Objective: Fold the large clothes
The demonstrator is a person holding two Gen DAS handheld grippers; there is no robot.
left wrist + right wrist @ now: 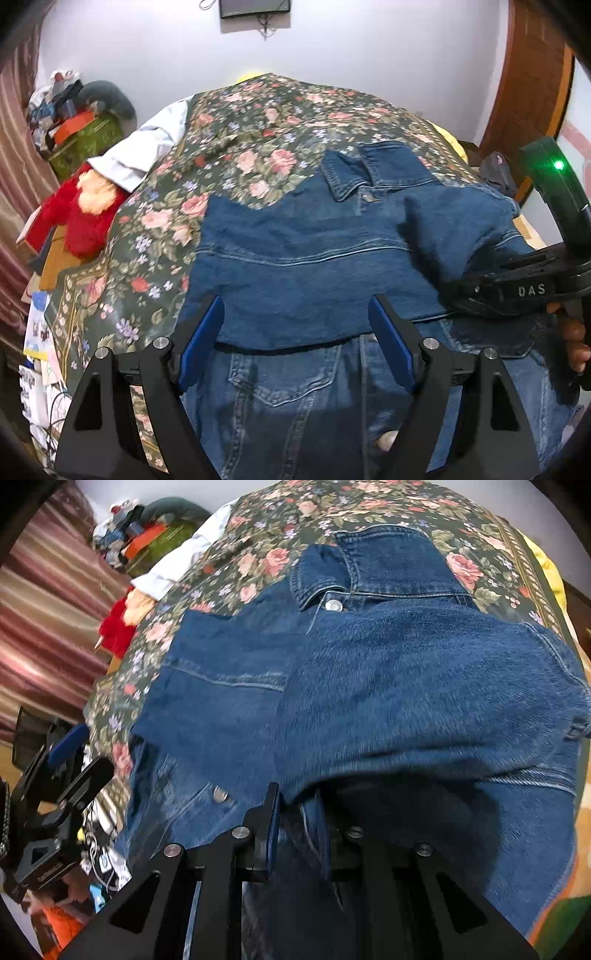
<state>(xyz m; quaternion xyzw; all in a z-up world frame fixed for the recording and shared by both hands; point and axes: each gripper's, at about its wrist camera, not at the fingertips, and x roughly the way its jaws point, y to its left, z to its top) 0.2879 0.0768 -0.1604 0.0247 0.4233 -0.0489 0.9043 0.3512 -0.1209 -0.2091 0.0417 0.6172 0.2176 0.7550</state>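
Note:
A blue denim jacket [295,254] lies on a bed with a dark floral cover [236,147], collar at the far end, its sides folded over the middle. My left gripper [297,336] is open and empty just above the jacket's near half. My right gripper [297,830] is shut on a fold of the denim jacket [406,672] and holds that cloth raised over the jacket's right side. The right gripper also shows at the right edge of the left wrist view [517,291]. The left gripper shows at the left edge of the right wrist view [62,768].
A red plush toy [74,218] and a white cloth [147,144] lie at the bed's left edge. A cluttered green box [85,140] stands by striped curtains [14,147]. A wooden door [524,81] is at the far right. Papers and cables [37,369] lie beside the bed.

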